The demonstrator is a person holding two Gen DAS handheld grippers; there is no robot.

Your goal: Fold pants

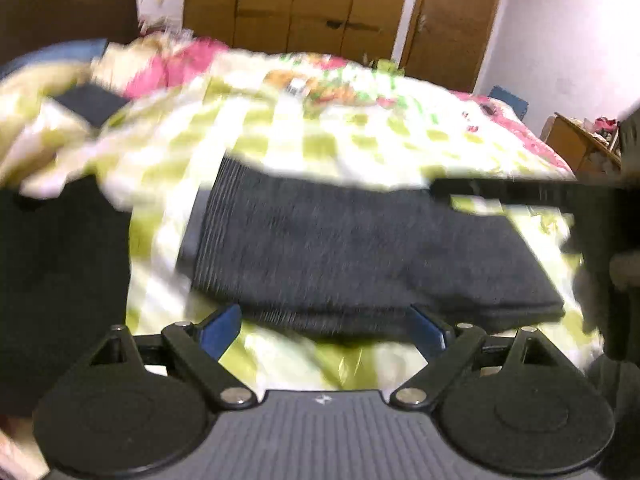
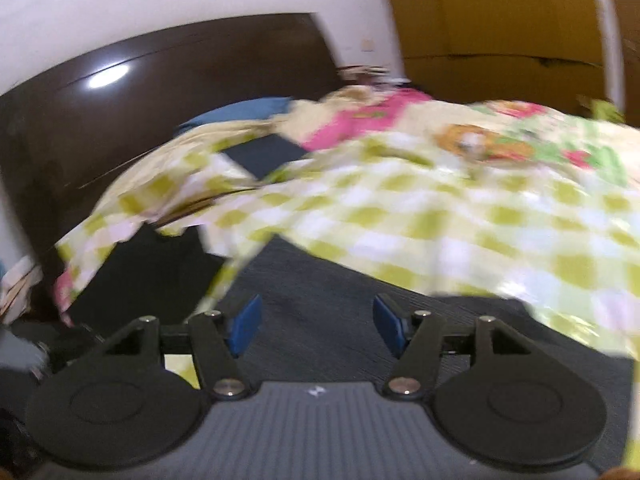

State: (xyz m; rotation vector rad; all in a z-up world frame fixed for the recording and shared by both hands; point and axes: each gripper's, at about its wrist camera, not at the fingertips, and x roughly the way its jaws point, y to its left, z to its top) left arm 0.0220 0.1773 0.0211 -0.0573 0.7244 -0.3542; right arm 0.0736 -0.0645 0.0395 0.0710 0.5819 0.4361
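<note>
The dark grey ribbed pants (image 1: 360,248) lie in a folded bundle on a bed with a green-and-white check sheet (image 1: 320,140). My left gripper (image 1: 326,332) is open, its blue pads (image 1: 222,332) spread wide at the bundle's near edge and not pressing on it. In the right wrist view the pants (image 2: 320,288) lie under and just past my right gripper (image 2: 316,328). It stands open with blue pads (image 2: 390,330) apart and nothing pinched. Both views are blurred.
Black fabric (image 1: 60,280) lies left of the pants, also black fabric (image 2: 140,280). A small dark folded item (image 2: 264,156) and a blue pillow (image 2: 240,114) sit near the brown headboard (image 2: 160,100). A wooden wardrobe (image 1: 300,0) stands behind the bed, a side table (image 1: 580,144) at right.
</note>
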